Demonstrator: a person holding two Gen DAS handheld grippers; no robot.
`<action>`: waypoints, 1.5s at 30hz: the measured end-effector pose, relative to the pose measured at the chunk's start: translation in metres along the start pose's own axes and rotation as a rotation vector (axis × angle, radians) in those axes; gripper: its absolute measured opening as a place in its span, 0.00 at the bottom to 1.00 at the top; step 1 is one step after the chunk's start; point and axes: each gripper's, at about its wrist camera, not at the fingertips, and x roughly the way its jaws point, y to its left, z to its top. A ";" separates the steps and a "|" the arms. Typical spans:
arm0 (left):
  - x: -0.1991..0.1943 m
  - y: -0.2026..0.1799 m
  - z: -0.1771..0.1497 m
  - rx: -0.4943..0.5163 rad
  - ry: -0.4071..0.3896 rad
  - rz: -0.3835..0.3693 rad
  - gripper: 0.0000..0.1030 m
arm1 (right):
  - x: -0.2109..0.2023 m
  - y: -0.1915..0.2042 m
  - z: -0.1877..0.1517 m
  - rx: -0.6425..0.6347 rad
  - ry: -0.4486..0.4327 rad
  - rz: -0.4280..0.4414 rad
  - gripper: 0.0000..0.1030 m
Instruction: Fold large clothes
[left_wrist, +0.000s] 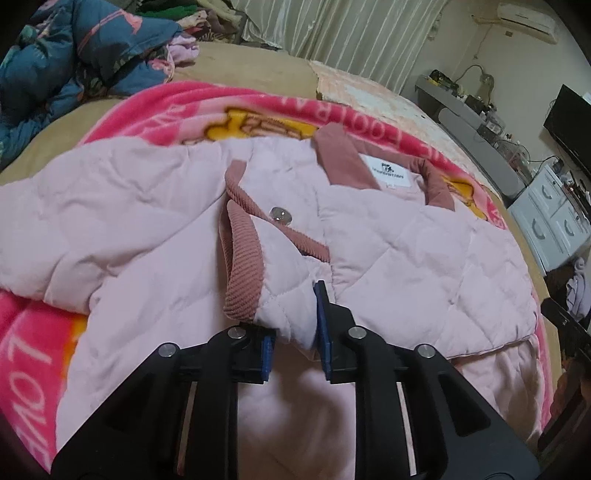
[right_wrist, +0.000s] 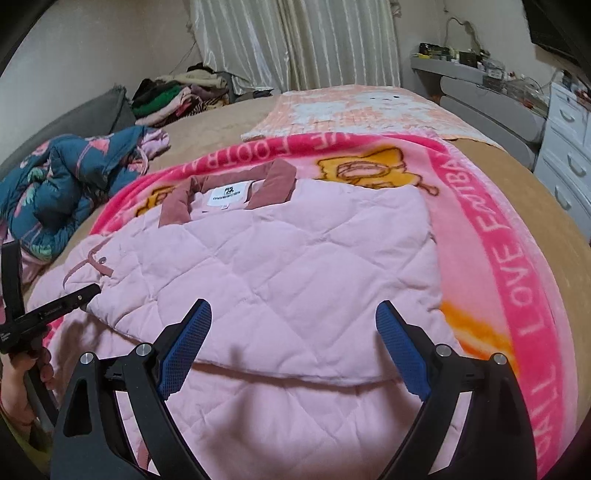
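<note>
My left gripper (left_wrist: 295, 332) pinches a fold of the pale pink quilted jacket (left_wrist: 406, 251) near its ribbed dusty-rose cuff (left_wrist: 240, 258); I judge the puffy fabric could slip out, or the sleeve drag the folded body askew. My right gripper (right_wrist: 293, 345) hangs wide open over the jacket, holding nothing. The jacket lies on a bright pink fleece blanket (right_wrist: 517, 266) over a tan bed (right_wrist: 229, 122). At ten o'clock sits a crumpled navy floral quilt (right_wrist: 55, 192); twelve o'clock, cream curtains (right_wrist: 295, 40); two o'clock, white drawers (right_wrist: 569, 140).
</note>
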 end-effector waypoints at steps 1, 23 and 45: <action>0.001 0.002 -0.001 -0.004 0.004 -0.002 0.14 | 0.006 0.000 0.001 -0.002 0.015 -0.005 0.87; -0.023 0.020 -0.014 -0.051 0.024 0.056 0.88 | 0.036 -0.001 -0.027 0.048 0.097 -0.090 0.92; -0.073 0.057 -0.016 -0.077 -0.036 0.157 0.91 | 0.000 0.061 -0.030 0.021 0.030 -0.027 0.95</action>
